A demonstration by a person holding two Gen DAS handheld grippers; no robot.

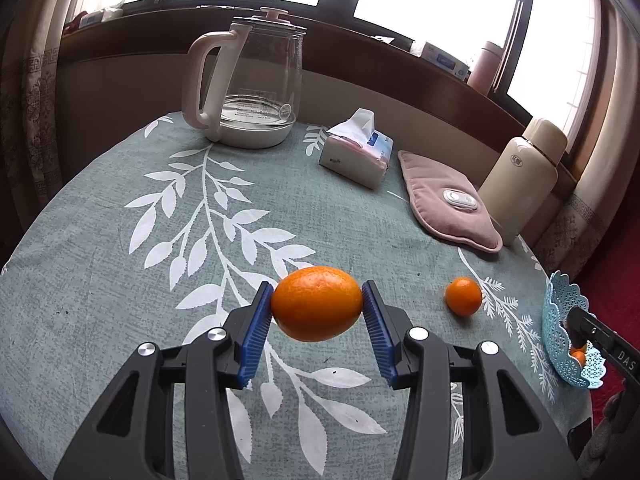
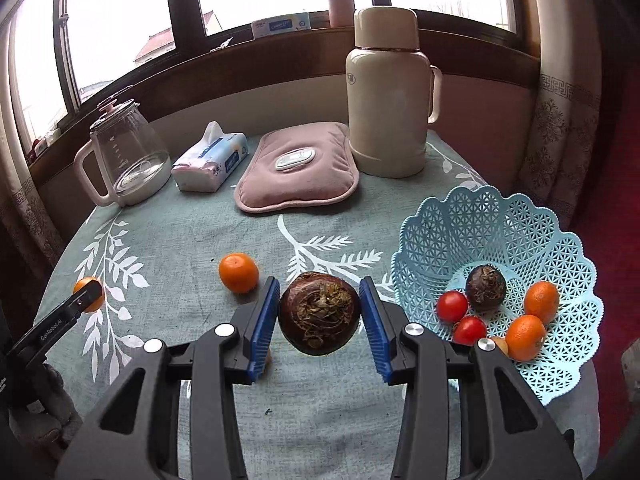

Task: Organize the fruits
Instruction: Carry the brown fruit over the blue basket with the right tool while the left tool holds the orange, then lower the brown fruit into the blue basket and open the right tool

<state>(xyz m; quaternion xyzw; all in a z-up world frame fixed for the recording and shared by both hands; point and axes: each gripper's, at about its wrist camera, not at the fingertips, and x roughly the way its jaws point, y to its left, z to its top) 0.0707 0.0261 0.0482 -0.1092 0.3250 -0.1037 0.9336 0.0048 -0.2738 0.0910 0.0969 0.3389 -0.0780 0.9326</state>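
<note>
In the left wrist view my left gripper (image 1: pixel 318 288) is shut on a large orange (image 1: pixel 316 312) and holds it above the leaf-patterned tablecloth. A small orange (image 1: pixel 463 296) lies on the cloth to its right. In the right wrist view my right gripper (image 2: pixel 319 283) is shut on a dark brown round fruit (image 2: pixel 319 320), just left of the pale blue lattice basket (image 2: pixel 480 208). The basket holds two tomatoes (image 2: pixel 452 306), a second dark fruit (image 2: pixel 485 288) and two oranges (image 2: pixel 525 337). The small orange (image 2: pixel 238 278) sits left of my right gripper.
Along the back of the table stand a glass kettle (image 2: pixel 124 160), a tissue pack (image 2: pixel 210 162), a pink heating pad (image 2: pixel 298 168) and a cream thermos (image 2: pixel 386 100). The basket sits near the table's right edge. A window sill with small items runs behind.
</note>
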